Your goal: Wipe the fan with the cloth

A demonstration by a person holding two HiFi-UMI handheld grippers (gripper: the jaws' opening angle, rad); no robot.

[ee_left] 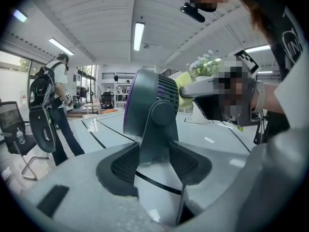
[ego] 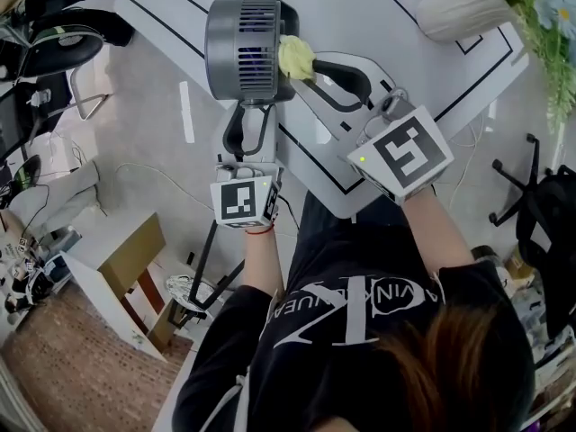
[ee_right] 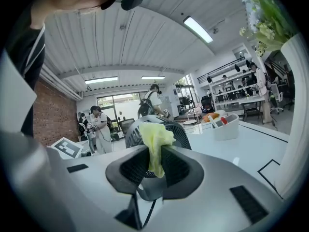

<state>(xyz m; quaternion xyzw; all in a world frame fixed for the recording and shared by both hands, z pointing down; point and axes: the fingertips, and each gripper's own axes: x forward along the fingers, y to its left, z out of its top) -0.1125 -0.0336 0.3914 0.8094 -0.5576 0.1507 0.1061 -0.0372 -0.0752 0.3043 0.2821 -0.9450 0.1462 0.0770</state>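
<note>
Bright, even indoor light, with fisheye bending in every view.

Ceiling strip lights (ee_left: pixel 138 35) burn out to white in both gripper views, and daylight through the far windows (ee_right: pixel 112 106) is washed out. In the head view the white counter (ego: pixel 360 25) is very bright, and the shadows on it are faint and soft. A dark vignette rings both gripper views, and straight lines bow toward the edges. Close to the lens the grey bodies of the left tongs (ee_left: pixel 154 153) and right tongs (ee_right: pixel 155 163) look soft, with a grainy patch low in the left gripper view. The fan (ego: pixel 247 48) and yellow cloth (ee_right: pixel 154 139) stay fairly sharp. People (ee_right: pixel 99 125) far back are small and hazy.
</note>
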